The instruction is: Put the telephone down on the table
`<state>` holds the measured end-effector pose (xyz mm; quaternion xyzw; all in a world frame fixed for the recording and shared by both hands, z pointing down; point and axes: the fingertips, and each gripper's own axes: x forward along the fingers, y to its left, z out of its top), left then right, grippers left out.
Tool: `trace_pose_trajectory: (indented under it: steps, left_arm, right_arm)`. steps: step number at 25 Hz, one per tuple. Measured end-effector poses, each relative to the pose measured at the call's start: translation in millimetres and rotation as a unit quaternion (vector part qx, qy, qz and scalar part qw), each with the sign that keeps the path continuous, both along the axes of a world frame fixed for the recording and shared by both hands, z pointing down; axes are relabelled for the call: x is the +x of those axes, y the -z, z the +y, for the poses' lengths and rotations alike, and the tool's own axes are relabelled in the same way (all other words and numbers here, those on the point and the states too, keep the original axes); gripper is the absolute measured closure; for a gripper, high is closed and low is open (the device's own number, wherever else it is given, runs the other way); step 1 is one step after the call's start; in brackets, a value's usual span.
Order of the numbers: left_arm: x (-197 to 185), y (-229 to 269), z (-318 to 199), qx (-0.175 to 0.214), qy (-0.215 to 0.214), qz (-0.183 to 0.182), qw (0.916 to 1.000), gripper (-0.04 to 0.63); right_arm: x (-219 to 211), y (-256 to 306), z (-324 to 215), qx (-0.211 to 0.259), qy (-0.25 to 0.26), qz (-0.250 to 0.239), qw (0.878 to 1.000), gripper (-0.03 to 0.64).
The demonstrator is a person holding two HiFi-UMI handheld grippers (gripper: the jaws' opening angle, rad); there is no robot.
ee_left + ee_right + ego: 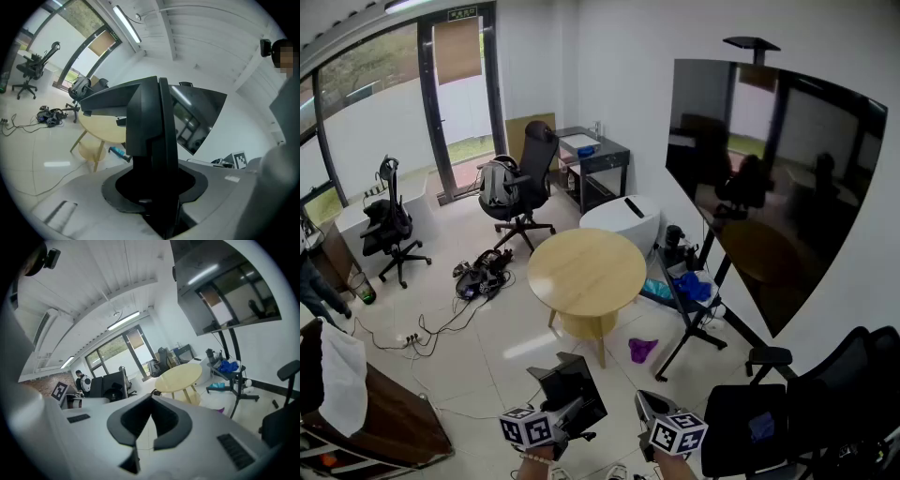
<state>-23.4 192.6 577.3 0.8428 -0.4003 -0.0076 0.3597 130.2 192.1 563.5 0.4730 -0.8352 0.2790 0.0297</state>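
The telephone [572, 388] is a flat black set, and my left gripper [565, 418] is shut on it low in the head view. In the left gripper view the telephone [150, 126] stands upright out of the jaws and blocks the middle of the picture. The round light-wood table [586, 272] stands ahead on the white floor, well beyond both grippers, with its top bare. The same table [101, 129] shows behind the phone. My right gripper [648, 409] hangs beside the left one, shut with nothing in it. Its tips [151, 399] meet, with the table [180, 376] beyond.
A large dark screen [769, 178] on a tripod stand fills the right side. Black office chairs [520, 183] stand behind the table and another chair [825, 403] at the near right. Cables [441, 323], a purple item [642, 349] and a wooden desk [384, 412] lie around.
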Motion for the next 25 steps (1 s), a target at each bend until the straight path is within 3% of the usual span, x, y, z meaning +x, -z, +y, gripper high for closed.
trace_pose_trajectory:
  steps: [7,13,25]
  left_arm:
    - [18.0,-6.9,-3.0,-0.001,0.024,0.01,0.9997,0.434]
    - [15.9,-13.9,-15.8,-0.012,0.034,0.007,0.9993,0.434]
    - [14.5,-23.2,-136.7,-0.013,0.011,0.026,0.9995,0.434]
  right_arm:
    - [28.9,-15.0,-9.4,-0.011,0.008,-0.022,1.0,0.606]
    - [29.6,-25.2,-26.0,-0.023,0.014,-0.036,0.999,0.606]
    - [29.4,-19.8,-129.6,-0.013,-0.008,-0.022,1.0,0.606]
